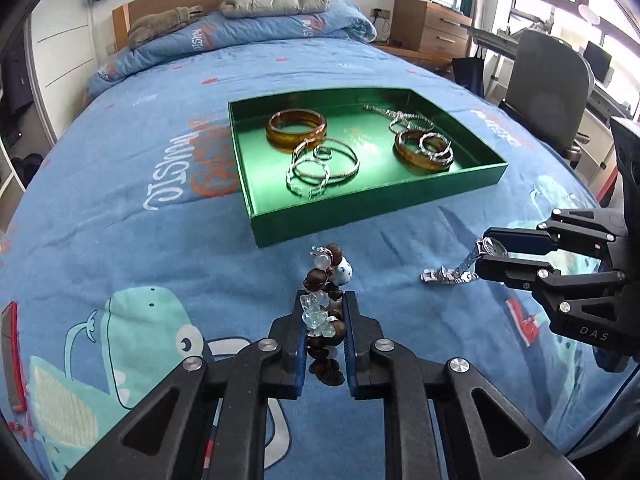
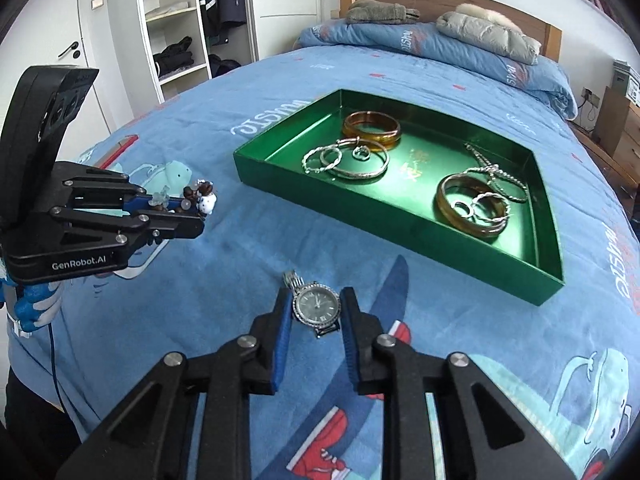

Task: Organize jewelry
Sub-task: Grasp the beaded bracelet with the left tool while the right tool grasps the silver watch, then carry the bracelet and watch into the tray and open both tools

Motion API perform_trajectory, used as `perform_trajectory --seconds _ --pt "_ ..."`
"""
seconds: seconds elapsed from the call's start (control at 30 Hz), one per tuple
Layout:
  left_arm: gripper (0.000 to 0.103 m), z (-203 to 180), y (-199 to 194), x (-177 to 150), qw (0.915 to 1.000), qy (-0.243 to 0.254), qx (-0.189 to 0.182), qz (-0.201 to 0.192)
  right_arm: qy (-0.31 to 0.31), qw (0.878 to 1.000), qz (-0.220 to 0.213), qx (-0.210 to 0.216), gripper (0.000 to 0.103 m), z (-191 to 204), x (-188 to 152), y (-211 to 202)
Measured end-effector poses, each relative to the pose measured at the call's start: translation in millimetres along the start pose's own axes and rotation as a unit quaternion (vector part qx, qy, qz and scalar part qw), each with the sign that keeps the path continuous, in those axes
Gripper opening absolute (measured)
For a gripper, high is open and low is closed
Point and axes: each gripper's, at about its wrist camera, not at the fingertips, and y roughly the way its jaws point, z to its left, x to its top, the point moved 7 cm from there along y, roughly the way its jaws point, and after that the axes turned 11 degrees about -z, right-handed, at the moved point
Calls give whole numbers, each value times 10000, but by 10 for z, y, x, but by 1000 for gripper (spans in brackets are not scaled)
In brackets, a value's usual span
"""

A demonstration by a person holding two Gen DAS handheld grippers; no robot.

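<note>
While both claws sit low over the blue bedspread [image 1: 160, 240], the left claw [image 1: 324, 312] is clamped narrow on a beaded bracelet [image 1: 326, 272], and the right claw [image 2: 316, 308] pinches a silver wristwatch [image 2: 316, 306] by its case. The green tray [image 1: 256, 184] at 12 o'clock holds amber bangles [image 1: 296, 128], silver rings and a chain [image 2: 496, 172].

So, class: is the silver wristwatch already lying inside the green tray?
No: the silver wristwatch is clamped in the right gripper, outside the green tray.
</note>
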Motion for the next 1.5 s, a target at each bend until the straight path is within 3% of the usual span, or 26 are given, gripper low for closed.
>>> perform_trajectory --seconds 0.17,0.33,0.5,0.67,0.93,1.07,1.23,1.3,1.37,1.43,1.5 --pt "15 -138 -122 384 9993 38 -168 -327 67 9987 -442 -247 22 -165 263 -328" --pt "15 -251 108 800 9990 87 -184 -401 132 9957 -741 -543 22 -481 627 -385" --pt "15 -323 584 1168 9995 44 -192 -266 405 9922 -819 -853 22 -963 946 -127" --pt "15 -371 1189 1469 9997 -59 -218 -31 693 9902 -593 -1060 22 -1448 1080 339" --pt "15 -467 1881 1458 9990 44 -180 398 860 9900 58 -1116 22 -1835 899 1002" --pt "15 -451 2010 1327 9982 40 -111 582 831 9891 378 -1158 22 -1875 727 1147" --pt "17 -405 2026 1329 9981 -88 -38 607 923 9881 383 -1168 23 -1903 658 1161" --pt "24 -403 2011 1346 9982 -148 -38 575 911 9885 376 -1145 23 -1893 657 1143" --pt "41 -399 1964 1371 9987 -188 -29 466 927 9882 344 -1172 24 -1890 668 1092" --pt "51 -395 1884 1393 9992 -205 10 344 976 9883 239 -1149 26 -1878 705 1008" --pt "54 -395 1799 1426 9994 -206 41 261 954 9881 143 -1197 30 -1854 744 886"
